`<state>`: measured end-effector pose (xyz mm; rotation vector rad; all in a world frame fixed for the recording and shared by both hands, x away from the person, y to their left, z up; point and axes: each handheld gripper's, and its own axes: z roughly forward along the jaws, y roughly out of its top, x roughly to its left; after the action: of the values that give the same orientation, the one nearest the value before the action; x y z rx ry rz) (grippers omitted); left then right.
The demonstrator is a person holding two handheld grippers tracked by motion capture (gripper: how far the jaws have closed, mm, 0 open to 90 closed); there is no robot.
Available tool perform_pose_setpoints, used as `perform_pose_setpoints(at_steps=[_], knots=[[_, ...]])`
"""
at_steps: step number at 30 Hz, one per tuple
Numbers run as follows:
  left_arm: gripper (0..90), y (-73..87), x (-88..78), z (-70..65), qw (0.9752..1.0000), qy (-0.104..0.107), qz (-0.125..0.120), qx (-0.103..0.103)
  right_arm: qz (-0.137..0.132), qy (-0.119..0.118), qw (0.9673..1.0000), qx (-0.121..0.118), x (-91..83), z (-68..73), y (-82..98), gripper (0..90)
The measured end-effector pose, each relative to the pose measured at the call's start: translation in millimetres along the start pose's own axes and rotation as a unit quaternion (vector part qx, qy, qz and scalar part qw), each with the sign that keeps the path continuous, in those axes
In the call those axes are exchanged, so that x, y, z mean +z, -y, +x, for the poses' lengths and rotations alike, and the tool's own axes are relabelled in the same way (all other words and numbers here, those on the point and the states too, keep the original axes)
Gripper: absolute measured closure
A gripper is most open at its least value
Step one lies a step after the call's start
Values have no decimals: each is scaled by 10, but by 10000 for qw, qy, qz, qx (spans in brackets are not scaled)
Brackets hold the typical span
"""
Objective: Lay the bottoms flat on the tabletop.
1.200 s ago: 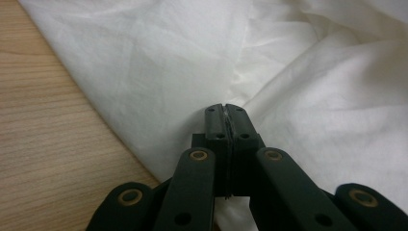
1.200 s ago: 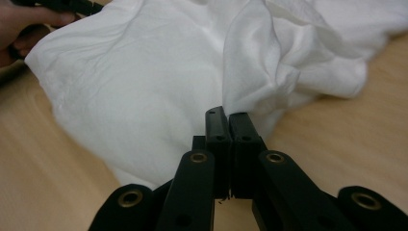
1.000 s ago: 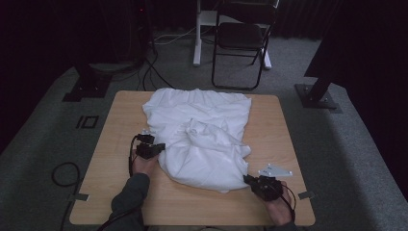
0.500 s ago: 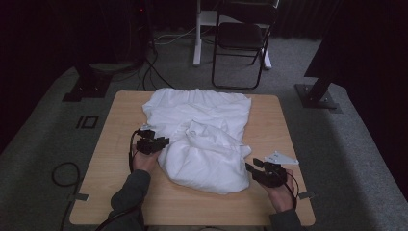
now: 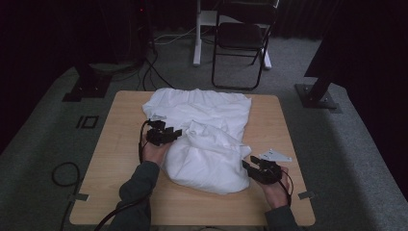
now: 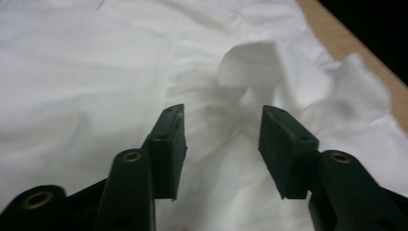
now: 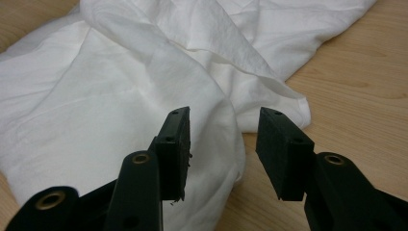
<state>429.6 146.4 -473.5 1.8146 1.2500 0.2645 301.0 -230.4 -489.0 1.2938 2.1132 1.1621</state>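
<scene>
A wooden tabletop (image 5: 115, 159) stands on grey carpet, with a black folding chair (image 5: 240, 38) on the floor beyond its far edge. A large white cloth (image 5: 207, 139) lies rumpled across the middle of the tabletop, spreading from the far edge toward the near side, where it bunches into a thick rounded fold. One raised peak of fabric stands up in the left gripper view, just ahead of the jaws.

The left tool (image 5: 166, 136) sits at the cloth's left edge, held above the fabric. Its jaws have just been opening and stand apart, with cloth below them but nothing pinched between the pads.

The right tool (image 5: 257, 169) is at the near right corner of the cloth, beside its folded hem. Its jaws have also just opened and stand apart, clear of the fabric.
</scene>
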Motion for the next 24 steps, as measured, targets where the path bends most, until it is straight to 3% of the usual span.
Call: perform_pose_setpoints(at_steps=[6,8,11,12,15,17,24], knots=[[402,-106,174,-103,9996,218,-31,-189,-3,12,10000,-47,4,14,10,552],[372,-112,254,-144,9996,182,45,-189,15,2,10000,-53,11,7,19,552],[386,-92,351,-192,9992,301,191,-203,19,4,10000,-49,11,-5,26,552],[441,-80,364,-210,9989,360,242,-163,16,17,10000,-48,8,-11,26,552],[731,-48,340,-287,9983,450,363,119,-2,59,10000,-33,-5,-33,26,552],[844,-31,265,-322,9977,539,336,217,-5,112,9999,-34,-17,-48,30,552],[888,75,-151,-388,9959,598,175,654,-13,202,9998,3,-31,-86,42,552]])
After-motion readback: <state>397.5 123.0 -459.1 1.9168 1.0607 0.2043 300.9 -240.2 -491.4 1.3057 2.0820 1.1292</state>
